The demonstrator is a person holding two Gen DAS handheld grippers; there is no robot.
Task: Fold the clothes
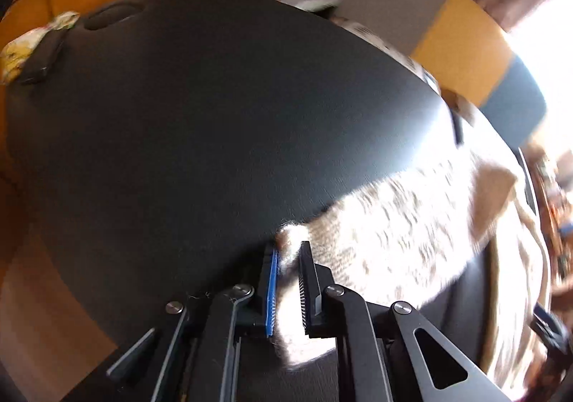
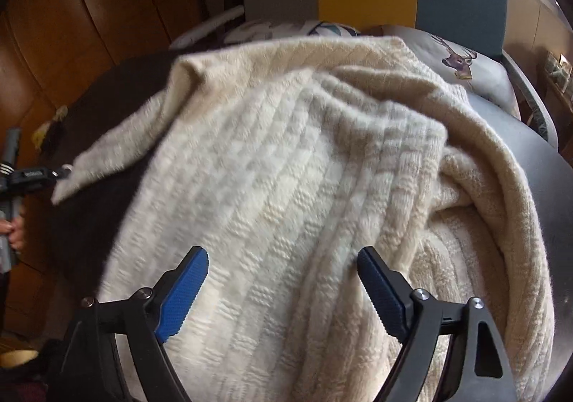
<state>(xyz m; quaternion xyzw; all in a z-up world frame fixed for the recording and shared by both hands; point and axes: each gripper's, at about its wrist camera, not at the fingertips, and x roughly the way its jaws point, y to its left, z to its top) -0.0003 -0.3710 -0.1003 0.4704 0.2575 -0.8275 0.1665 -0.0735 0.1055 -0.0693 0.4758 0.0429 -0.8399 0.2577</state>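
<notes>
left wrist view: the left gripper is clamped on a fuzzy edge of the cream knit sweater, probably a cuff or corner, likely pinched so that part can be drawn across the dark counter. right wrist view: the right gripper hangs with its jaws wide apart over the sweater, which lies rumpled on the counter, cable-knit, thick, one flap turned over itself.
</notes>
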